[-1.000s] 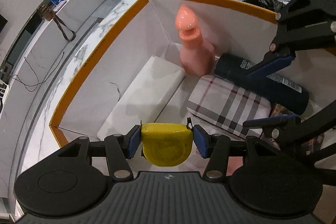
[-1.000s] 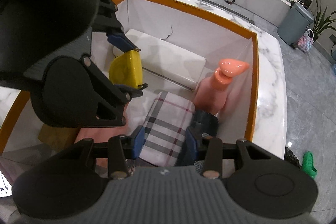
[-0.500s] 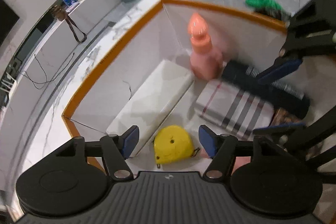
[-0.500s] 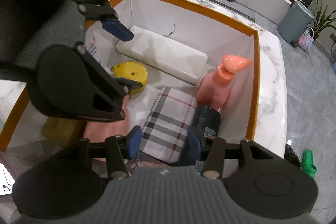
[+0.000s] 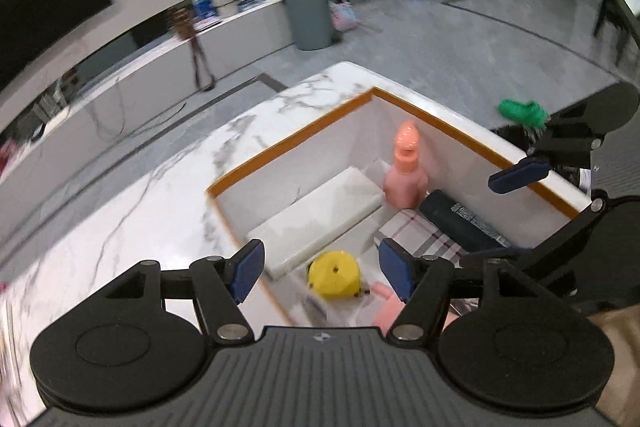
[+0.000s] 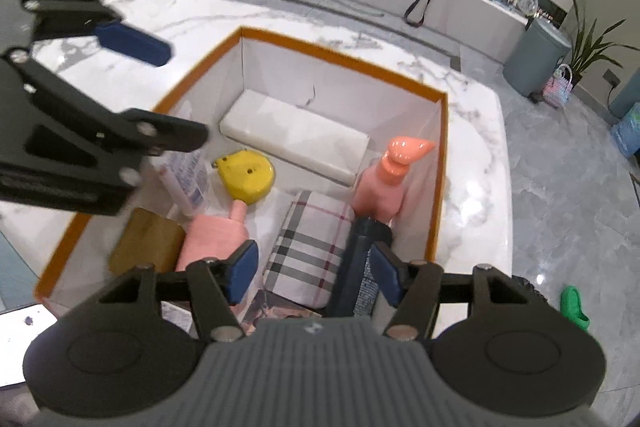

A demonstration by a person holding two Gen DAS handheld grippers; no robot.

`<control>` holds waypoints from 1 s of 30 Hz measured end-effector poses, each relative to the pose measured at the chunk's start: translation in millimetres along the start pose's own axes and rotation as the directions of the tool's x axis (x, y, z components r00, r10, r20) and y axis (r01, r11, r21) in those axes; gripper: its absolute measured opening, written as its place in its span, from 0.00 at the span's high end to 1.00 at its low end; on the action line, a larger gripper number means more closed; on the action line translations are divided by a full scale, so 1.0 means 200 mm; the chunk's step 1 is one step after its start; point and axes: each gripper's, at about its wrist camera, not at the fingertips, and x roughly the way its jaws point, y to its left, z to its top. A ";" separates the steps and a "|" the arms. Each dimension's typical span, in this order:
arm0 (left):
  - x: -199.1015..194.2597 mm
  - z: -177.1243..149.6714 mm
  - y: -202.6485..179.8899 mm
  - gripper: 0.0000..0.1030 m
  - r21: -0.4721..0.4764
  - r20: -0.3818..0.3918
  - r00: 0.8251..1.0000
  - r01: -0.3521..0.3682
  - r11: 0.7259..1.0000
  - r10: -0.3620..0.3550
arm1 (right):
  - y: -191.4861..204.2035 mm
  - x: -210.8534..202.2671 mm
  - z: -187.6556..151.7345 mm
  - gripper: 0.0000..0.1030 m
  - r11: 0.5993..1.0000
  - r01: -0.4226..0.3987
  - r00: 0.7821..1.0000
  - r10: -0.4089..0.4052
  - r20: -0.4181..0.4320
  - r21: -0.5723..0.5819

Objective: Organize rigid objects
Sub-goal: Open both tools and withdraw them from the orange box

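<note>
On the marble worktop (image 6: 208,15) sits an open box (image 6: 340,57) with an orange rim and white walls, and all the task's things lie inside it. Going left to right in the right wrist view: a tan block (image 6: 150,245) leans in the near left corner, with a clear printed packet (image 6: 188,173) just behind it. Next comes a pink bottle (image 6: 218,237) lying on its side, its neck pointing at the yellow tape measure (image 6: 246,177), which lies flat on the box floor. A long white block (image 6: 296,135) rests along the far wall. A plaid pouch (image 6: 314,247) lies in the middle, touching a dark bottle (image 6: 360,267) on its right. A salmon pump bottle (image 6: 386,183) stands upright in the far right corner.

The left tongs (image 5: 322,269) hang above the box with blue pads spread wide and nothing between them; the tape measure (image 5: 334,275) lies free well below. The right tongs (image 6: 312,273) are opening over the plaid pouch and dark bottle, their pads clear of both. The left tongs (image 6: 160,95) reach across the box's left side and hide part of the packet.

On the floor past the worktop stand a grey bin (image 6: 536,61) and a green slipper (image 6: 574,307).
</note>
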 end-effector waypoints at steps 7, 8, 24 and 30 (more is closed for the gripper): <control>-0.30 -0.11 0.03 0.25 -0.074 0.082 0.996 -0.036 0.997 0.042 | 0.04 -0.17 -0.06 0.36 0.998 0.004 0.996 -0.009 0.094 0.057; -0.34 -0.13 0.03 0.25 -0.080 0.097 0.994 -0.039 0.996 0.047 | 0.05 -0.19 -0.08 0.36 0.998 0.008 0.994 -0.014 0.109 0.060; -0.64 -0.33 -0.01 0.27 -0.232 0.270 0.935 -0.168 0.958 0.229 | 0.29 -0.42 -0.33 0.26 0.988 0.060 0.926 -0.107 0.361 0.141; -0.63 -0.44 0.00 0.27 -0.359 0.281 0.908 -0.201 0.912 0.311 | 0.36 -0.42 -0.41 0.23 0.982 0.062 0.900 -0.134 0.415 0.180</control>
